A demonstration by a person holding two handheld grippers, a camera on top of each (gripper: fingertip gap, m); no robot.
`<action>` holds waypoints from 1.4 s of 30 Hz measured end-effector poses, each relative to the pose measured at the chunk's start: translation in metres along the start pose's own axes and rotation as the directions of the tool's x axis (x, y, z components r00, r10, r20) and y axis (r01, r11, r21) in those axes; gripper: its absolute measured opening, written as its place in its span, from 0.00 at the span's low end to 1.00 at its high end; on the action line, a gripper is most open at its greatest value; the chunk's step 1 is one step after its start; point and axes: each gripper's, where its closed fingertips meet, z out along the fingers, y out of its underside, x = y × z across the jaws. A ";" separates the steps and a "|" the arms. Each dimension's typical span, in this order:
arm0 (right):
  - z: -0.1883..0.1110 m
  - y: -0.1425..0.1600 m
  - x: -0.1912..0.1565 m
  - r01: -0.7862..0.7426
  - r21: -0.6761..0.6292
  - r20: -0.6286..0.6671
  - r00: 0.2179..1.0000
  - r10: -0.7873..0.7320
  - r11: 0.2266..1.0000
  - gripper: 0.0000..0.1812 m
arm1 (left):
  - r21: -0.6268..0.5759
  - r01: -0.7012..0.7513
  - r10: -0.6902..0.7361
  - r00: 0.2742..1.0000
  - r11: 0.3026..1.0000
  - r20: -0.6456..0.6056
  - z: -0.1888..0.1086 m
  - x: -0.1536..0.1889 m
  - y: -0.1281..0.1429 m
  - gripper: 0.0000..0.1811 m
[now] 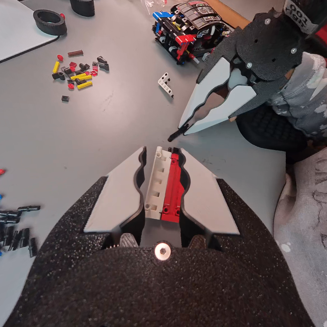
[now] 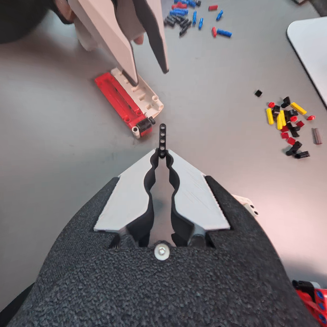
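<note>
A red and white panel assembly [image 1: 168,184] lies flat on the grey table [image 1: 88,141]. My left gripper [image 1: 162,147] is open, with the assembly between its fingers. In the right wrist view one fingertip of the left gripper [image 2: 150,77] rests on the white half of the assembly [image 2: 123,99], and the other hangs over bare table. My right gripper [image 2: 161,152] is shut on a thin black beam with holes [image 2: 162,139]. It holds the beam out just short of the assembly's near end. The right gripper [image 1: 182,129] and the beam [image 1: 175,135] also show in the left wrist view.
A pile of small yellow, red and black parts [image 1: 77,74] lies at the far left. A white L-shaped beam [image 1: 165,85], a part-built model vehicle [image 1: 187,30], black tyres [image 1: 50,22] [image 1: 269,127], black pins [image 1: 16,228], blue pins [image 2: 191,17] and a white mat [image 2: 311,53] surround the work spot.
</note>
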 end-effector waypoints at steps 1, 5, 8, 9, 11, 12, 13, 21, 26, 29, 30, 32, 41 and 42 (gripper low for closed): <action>-0.005 -0.008 -0.001 0.020 0.047 0.007 1.000 -0.021 0.999 0.04 | 0.012 0.002 -0.002 0.999 1.000 -0.033 0.000 0.006 -0.002 0.19; -0.016 -0.030 -0.020 0.189 0.177 0.025 0.980 -0.196 0.966 0.04 | 0.072 -0.055 0.066 0.986 0.996 -0.156 -0.001 0.034 -0.013 0.17; -0.020 -0.042 -0.040 0.194 0.264 0.095 0.969 -0.226 0.945 0.04 | 0.018 -0.204 0.204 0.958 0.979 -0.203 0.000 0.054 -0.002 0.11; -0.022 -0.045 -0.044 0.195 0.281 0.112 0.966 -0.234 0.940 0.04 | -0.001 -0.237 0.232 0.953 0.972 -0.197 0.002 0.056 0.001 0.09; -0.027 -0.050 -0.047 0.175 0.317 0.137 0.964 -0.227 0.932 0.04 | -0.009 -0.263 0.256 0.945 0.965 -0.205 0.002 0.061 0.004 0.04; -0.029 -0.051 -0.048 0.158 0.328 0.154 0.964 -0.217 0.932 0.04 | 0.003 -0.261 0.255 0.943 0.965 -0.213 0.000 0.063 0.003 0.04; -0.031 -0.053 -0.048 0.138 0.344 0.167 0.964 -0.206 0.929 0.04 | 0.023 -0.252 0.251 0.943 0.967 -0.219 -0.001 0.064 -0.001 0.04; -0.083 -0.111 -0.022 -0.297 0.686 0.344 0.937 0.063 0.664 0.07 | 0.396 0.156 0.032 0.903 0.905 -0.429 -0.033 0.072 -0.064 0.03; -0.082 -0.123 -0.023 -0.363 0.724 0.373 0.921 0.109 0.587 0.07 | 0.460 0.247 0.014 0.870 0.853 -0.492 -0.040 0.076 -0.075 0.03; -0.087 -0.127 -0.026 -0.384 0.739 0.404 0.910 0.092 0.554 0.04 | 0.463 0.254 0.018 0.862 0.849 -0.507 -0.040 0.080 -0.077 0.03; -0.087 -0.127 -0.027 -0.390 0.735 0.413 0.906 0.090 0.555 0.04 | 0.459 0.252 0.017 0.863 0.852 -0.505 -0.039 0.081 -0.076 0.03; -0.087 -0.124 -0.025 -0.401 0.718 0.427 0.899 0.094 0.569 0.04 | 0.423 0.222 0.012 0.875 0.879 -0.485 -0.033 0.080 -0.071 0.03; -0.067 -0.101 -0.027 -0.295 0.583 0.367 0.927 0.079 0.757 0.04 | 0.267 -0.008 0.094 0.945 0.964 -0.312 -0.018 0.065 -0.041 0.03; -0.067 -0.102 -0.028 -0.302 0.582 0.376 0.923 0.079 0.755 0.04 | 0.265 -0.010 0.095 0.945 0.964 -0.312 -0.016 0.066 -0.041 0.03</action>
